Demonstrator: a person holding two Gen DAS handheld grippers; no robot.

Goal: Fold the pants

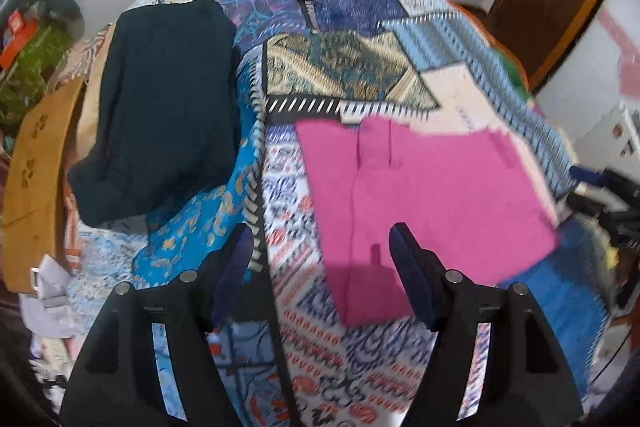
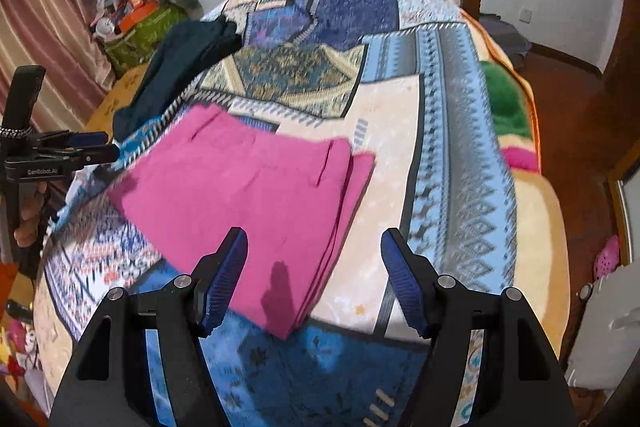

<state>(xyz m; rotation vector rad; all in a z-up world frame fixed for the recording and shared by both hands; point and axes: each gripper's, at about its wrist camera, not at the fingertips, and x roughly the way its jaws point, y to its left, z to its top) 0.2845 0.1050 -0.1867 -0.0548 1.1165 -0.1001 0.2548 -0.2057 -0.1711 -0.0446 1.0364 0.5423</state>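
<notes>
Pink pants (image 1: 432,211) lie folded into a flat rectangle on the patchwork bedspread (image 1: 344,67); they also show in the right wrist view (image 2: 256,203) with stacked layers at their right edge. My left gripper (image 1: 322,247) is open and empty, above the pants' near left edge. My right gripper (image 2: 314,251) is open and empty, above the pants' near right corner. The left gripper also shows at the left of the right wrist view (image 2: 94,147), and the right gripper at the right edge of the left wrist view (image 1: 600,187).
A dark teal garment (image 1: 160,115) lies on the bed's far left, also in the right wrist view (image 2: 180,67). A green and pink blanket (image 2: 508,107) sits at the bed's right edge. Clutter (image 2: 136,15) is piled by the curtain. White wall behind.
</notes>
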